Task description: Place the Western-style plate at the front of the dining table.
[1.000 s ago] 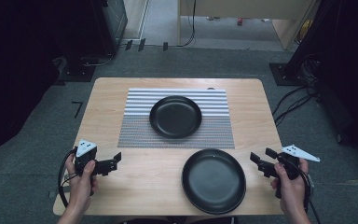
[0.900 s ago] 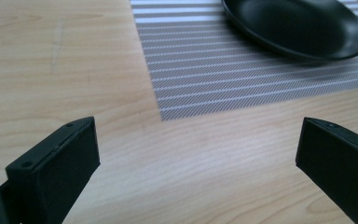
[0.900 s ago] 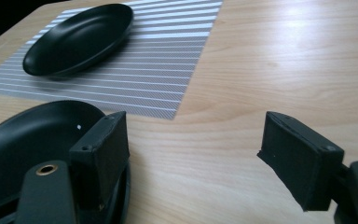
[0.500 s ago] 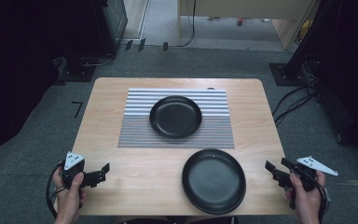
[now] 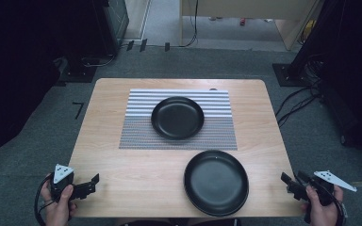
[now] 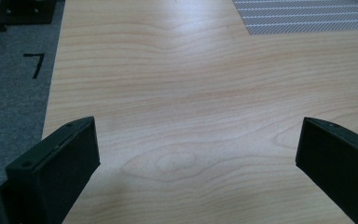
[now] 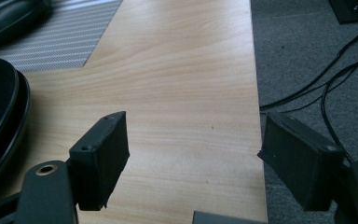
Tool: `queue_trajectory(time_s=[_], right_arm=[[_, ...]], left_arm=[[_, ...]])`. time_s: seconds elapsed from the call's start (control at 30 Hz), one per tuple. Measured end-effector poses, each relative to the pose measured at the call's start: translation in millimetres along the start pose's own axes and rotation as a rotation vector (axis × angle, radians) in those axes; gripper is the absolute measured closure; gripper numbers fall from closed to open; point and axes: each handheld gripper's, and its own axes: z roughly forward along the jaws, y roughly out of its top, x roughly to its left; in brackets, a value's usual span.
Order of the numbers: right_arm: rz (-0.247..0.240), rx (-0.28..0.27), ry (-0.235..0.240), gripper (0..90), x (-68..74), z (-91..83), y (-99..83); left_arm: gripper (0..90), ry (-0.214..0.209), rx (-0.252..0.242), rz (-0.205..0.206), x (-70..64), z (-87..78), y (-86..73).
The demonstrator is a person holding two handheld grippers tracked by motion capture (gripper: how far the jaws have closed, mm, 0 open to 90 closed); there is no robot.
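Note:
Two black plates lie on the wooden table. The smaller plate rests on a striped grey placemat in the middle. The larger plate sits on bare wood near the front edge, and its rim shows at the left of the right gripper view. My left gripper hovers at the front left corner, open, with bare wood between its jaws. My right gripper is at the table's front right edge, open and holding nothing.
Grey carpet surrounds the table, with black cables on the floor to the right. Dark equipment stands at the back left and right. A black tape mark lies on the floor left of the table.
Both hands have pulled back toward the near edge and outward, the left gripper toward the front left corner, the right toward the right edge. Plates have not moved.

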Motion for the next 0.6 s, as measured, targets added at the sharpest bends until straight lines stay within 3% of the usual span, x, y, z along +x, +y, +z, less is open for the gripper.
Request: queue_trajectory(time_s=[0.23, 0.33, 0.47, 0.6], right_arm=[[-0.017, 0.035, -0.009, 22.6, 5.4, 12.0, -7.2], [-0.073, 0.067, -0.048, 22.3, 14.1, 26.9, -8.2], [-0.107, 0.071, -0.090, 22.1, 20.0, 32.9, -8.0], [-0.141, 0.080, -0.121, 22.0, 24.3, 34.6, -8.7]], left_arm=[[0.0, 0.014, 0.028, 0.037, -6.0, 8.5, -5.3], [0.0, 0.022, 0.040, 0.058, -9.8, 13.9, -5.5], [0.0, 0.048, 0.059, 0.091, -14.7, 19.6, -9.0], [0.0, 0.049, 0.052, 0.089, -15.6, 20.1, -9.4]])
